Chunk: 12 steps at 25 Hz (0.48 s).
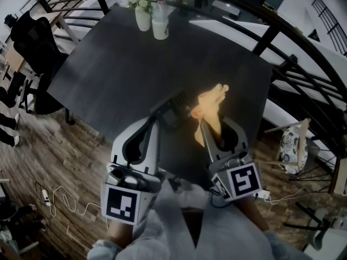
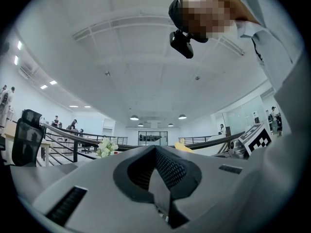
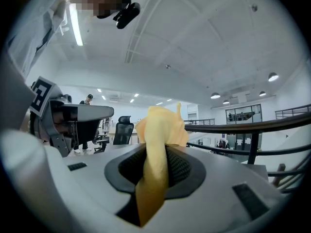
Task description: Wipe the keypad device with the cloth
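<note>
The dark keypad device [image 1: 174, 110] lies on the dark table [image 1: 124, 64] near its front edge. My left gripper [image 1: 157, 119] points at the device's near end, and the head view shows no gap between them. In the left gripper view that gripper [image 2: 156, 178] is shut, nothing shows between its pads, and the device is hidden below the jaws. My right gripper [image 1: 203, 124] is shut on the yellow cloth [image 1: 212, 104], just right of the device. The cloth [image 3: 158, 130] stands bunched above the right gripper [image 3: 155, 174] and hangs down behind the pads.
A vase of white flowers [image 1: 142, 7] and a white bottle [image 1: 160, 20] stand at the table's far edge. A black railing [image 1: 282, 42] curves round the right side. An office chair [image 1: 32, 42] sits left, a patterned chair [image 1: 293, 145] right, and cables [image 1: 59, 199] lie on the wood floor.
</note>
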Each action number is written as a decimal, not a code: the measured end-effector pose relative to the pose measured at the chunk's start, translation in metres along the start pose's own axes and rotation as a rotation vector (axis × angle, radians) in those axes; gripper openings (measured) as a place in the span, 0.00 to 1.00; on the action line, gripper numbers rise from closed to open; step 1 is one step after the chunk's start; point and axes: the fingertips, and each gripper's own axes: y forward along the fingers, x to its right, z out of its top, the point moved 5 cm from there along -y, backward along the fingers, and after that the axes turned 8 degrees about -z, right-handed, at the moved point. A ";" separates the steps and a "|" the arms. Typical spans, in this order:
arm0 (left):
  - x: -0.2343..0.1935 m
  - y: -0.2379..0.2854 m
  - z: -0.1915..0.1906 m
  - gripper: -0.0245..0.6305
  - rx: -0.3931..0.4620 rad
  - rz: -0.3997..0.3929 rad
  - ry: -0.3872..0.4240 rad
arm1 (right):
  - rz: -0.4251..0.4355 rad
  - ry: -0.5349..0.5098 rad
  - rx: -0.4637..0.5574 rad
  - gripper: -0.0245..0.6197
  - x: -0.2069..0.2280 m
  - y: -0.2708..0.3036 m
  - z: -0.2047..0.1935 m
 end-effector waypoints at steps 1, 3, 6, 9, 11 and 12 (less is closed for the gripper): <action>0.000 0.000 0.000 0.06 0.000 0.000 0.000 | 0.000 0.000 -0.002 0.19 0.000 0.000 0.000; 0.000 -0.001 0.001 0.06 0.001 0.000 0.001 | 0.001 -0.001 -0.005 0.19 0.000 0.000 -0.001; 0.000 0.000 0.001 0.06 0.001 -0.001 0.002 | 0.001 -0.003 -0.005 0.19 0.000 0.000 -0.001; 0.000 0.000 0.001 0.06 -0.002 -0.001 0.000 | 0.005 0.001 -0.005 0.19 0.000 0.001 0.000; 0.000 0.000 0.001 0.06 -0.001 -0.001 -0.002 | 0.012 -0.004 -0.004 0.19 -0.001 0.001 0.000; 0.000 0.000 0.001 0.06 -0.001 -0.001 -0.002 | 0.015 -0.010 -0.004 0.19 -0.002 0.001 0.000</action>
